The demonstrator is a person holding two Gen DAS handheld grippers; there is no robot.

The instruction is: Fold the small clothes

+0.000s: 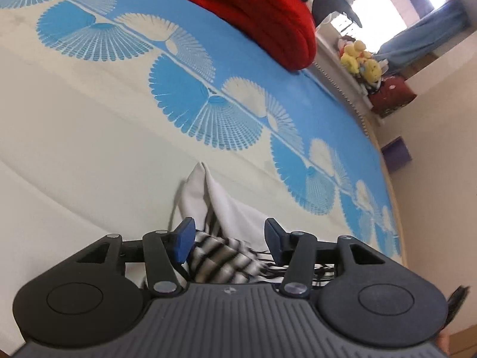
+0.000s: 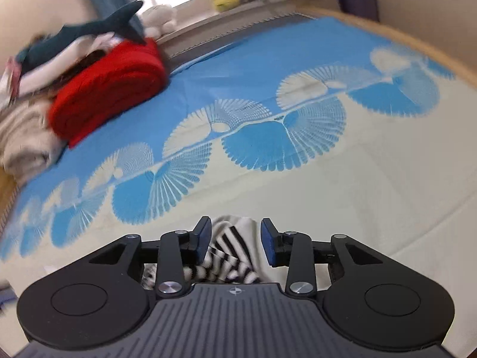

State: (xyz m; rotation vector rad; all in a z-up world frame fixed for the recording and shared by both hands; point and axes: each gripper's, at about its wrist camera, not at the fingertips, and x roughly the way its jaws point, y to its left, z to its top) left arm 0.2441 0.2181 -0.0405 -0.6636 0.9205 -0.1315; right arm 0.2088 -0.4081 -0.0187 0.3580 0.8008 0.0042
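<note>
On the bed [image 1: 89, 137], well short of its far edge, a striped garment [image 1: 220, 256] lies directly under both tools. The left gripper [image 1: 228, 235] and right gripper [image 2: 235, 238] straddle it half-open (pads clear of cloth), gripping nothing, equally near.

We see a bed [image 2: 372, 179] covered by a cream and blue fan-patterned sheet [image 1: 98, 137]. Beyond it, a bright window [image 1: 384, 3] with blue curtains [image 1: 429, 32] lights a sill [image 2: 238, 9] and beige walls [image 1: 441, 137].
</note>
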